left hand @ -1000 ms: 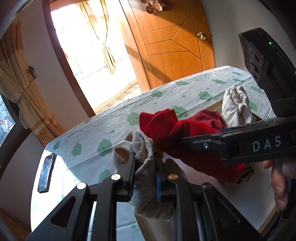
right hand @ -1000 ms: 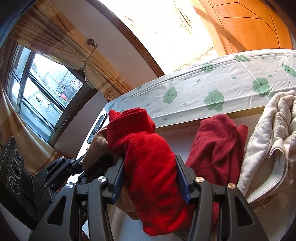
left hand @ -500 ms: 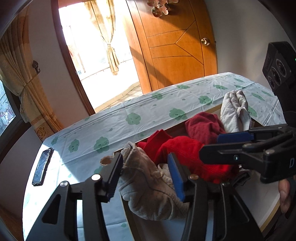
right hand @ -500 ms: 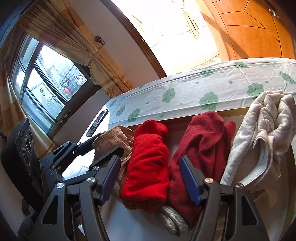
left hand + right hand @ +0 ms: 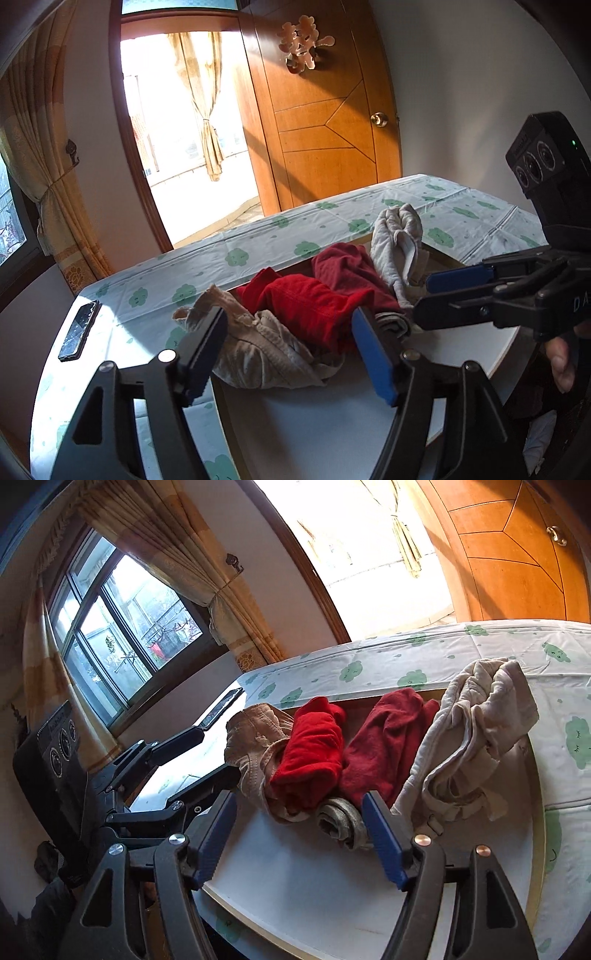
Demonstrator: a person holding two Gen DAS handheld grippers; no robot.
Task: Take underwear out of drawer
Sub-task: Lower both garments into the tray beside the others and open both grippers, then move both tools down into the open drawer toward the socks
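Several pieces of underwear lie bunched at the far end of an open drawer [image 5: 314, 424]: beige [image 5: 258, 350], bright red [image 5: 303, 299], dark red [image 5: 343, 266], cream [image 5: 397, 236] and a grey roll [image 5: 391, 321]. My left gripper [image 5: 288, 325] is open, its jaws still opening; the beige piece lies loose between its tips, unpressed. The right gripper [image 5: 423, 299] reaches in from the right. In the right wrist view my right gripper [image 5: 300, 805] is open and still opening, just short of the bright red piece [image 5: 314, 753] and grey roll [image 5: 340, 819]. The left gripper [image 5: 219, 753] hovers beside the beige piece [image 5: 255, 738].
The drawer's white floor [image 5: 295, 867] is bare near me. Behind it spreads a tabletop in green-cloud cloth [image 5: 221, 266] with a black phone [image 5: 78, 329] at its left end. A wooden door [image 5: 325, 129] and bright doorway stand beyond. A person's fingers [image 5: 561, 365] show at right.
Both grippers opened and let go: the left of the beige piece, the right of the bright red one. Both pieces now rest in the drawer, and both grippers have drawn back.
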